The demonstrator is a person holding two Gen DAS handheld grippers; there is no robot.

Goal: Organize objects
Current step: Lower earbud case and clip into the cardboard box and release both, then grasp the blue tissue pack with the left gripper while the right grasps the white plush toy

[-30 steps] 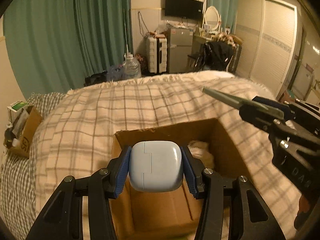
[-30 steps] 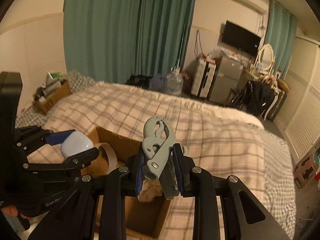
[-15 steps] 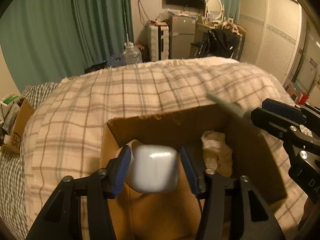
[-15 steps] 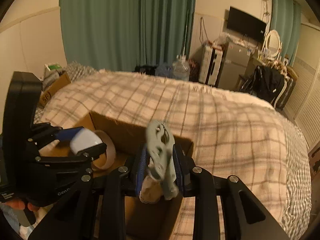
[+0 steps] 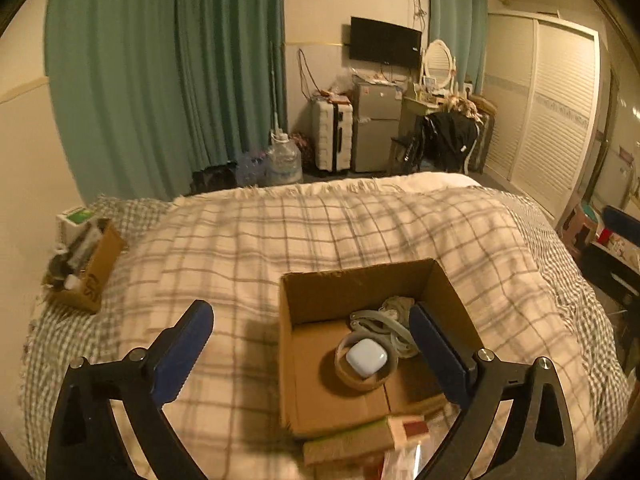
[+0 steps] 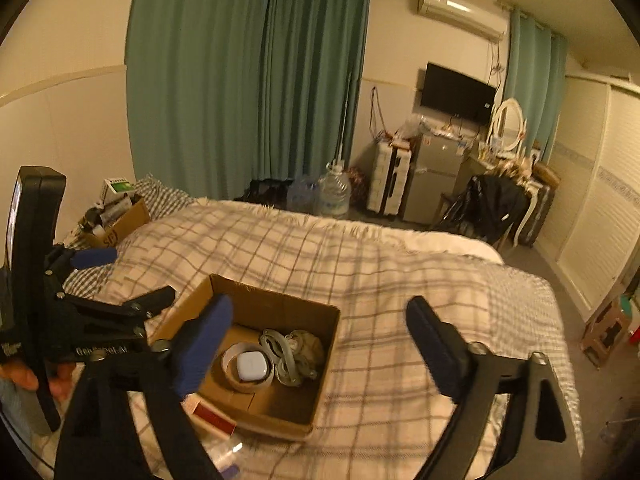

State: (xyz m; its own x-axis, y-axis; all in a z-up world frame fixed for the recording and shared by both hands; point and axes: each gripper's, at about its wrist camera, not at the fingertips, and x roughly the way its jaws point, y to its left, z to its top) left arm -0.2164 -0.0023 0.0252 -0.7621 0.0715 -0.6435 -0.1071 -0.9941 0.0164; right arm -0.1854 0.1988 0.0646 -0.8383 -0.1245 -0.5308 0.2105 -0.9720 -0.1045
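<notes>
Left gripper (image 5: 310, 338), right gripper (image 6: 318, 330): black frames, blue pads, silver screws (white lettering on left).

no clearly readable text anywhere

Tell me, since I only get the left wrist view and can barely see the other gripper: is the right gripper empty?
Observer: Yes. In the right wrist view the right gripper is open, with nothing between its fingers.
Operator: Where does it point?
Observer: Toward the cardboard box. One finger shows in front of the box's left edge, the other in front of the blanket.
Operator: And my left gripper from there?
Observer: The left gripper is left of the box, open, with a hand on its handle.
</notes>
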